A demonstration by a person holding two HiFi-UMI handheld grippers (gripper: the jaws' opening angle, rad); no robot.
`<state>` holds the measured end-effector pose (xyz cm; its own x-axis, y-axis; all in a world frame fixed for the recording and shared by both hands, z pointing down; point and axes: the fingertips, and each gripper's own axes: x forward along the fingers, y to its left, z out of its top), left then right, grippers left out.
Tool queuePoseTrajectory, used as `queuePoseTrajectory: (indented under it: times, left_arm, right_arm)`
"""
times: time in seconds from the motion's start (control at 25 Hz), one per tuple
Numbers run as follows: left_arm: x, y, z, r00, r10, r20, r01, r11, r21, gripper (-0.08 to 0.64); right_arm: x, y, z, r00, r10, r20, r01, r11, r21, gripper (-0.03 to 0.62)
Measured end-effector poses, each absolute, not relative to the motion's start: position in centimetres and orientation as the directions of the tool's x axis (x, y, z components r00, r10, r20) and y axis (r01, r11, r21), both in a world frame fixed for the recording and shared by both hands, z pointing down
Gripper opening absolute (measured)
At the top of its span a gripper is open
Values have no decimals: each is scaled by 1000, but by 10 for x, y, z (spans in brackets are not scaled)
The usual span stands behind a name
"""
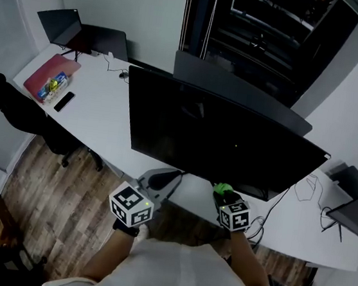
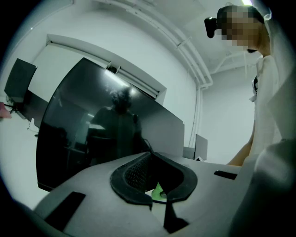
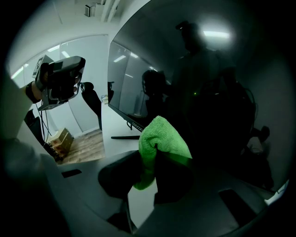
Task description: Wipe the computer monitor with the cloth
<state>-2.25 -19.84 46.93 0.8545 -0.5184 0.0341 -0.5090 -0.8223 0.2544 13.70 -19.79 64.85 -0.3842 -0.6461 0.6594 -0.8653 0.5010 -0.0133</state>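
Observation:
A large black monitor [image 1: 218, 137] stands on the white desk [image 1: 97, 122], its dark screen facing me. My right gripper [image 1: 224, 194] is shut on a bright green cloth [image 1: 223, 188] just below the screen's lower edge, right of centre. In the right gripper view the cloth [image 3: 163, 138] bulges from the closed jaws [image 3: 155, 152] close to the screen [image 3: 208, 92]. My left gripper [image 1: 161, 183] hovers at the desk's front edge by the monitor's foot, shut and holding nothing. In the left gripper view its tips [image 2: 149, 156] meet before the screen [image 2: 101, 125].
A second dark monitor [image 1: 237, 88] stands behind the first. At the desk's far left lie a laptop [image 1: 61, 24], a red folder [image 1: 52, 72] and a phone [image 1: 64, 101]. A black chair [image 1: 21, 110] stands left of the desk. Cables [image 1: 309, 187] trail at the right.

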Motion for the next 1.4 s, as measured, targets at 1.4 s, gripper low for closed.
queuePoseTrajectory:
  times: [1.4]
  left_arm:
    - [-230, -236, 485, 784, -617, 69, -613, -752, 240, 26]
  right_arm:
    - [-117, -274, 646, -524, -564, 639, -731, 683, 4, 71]
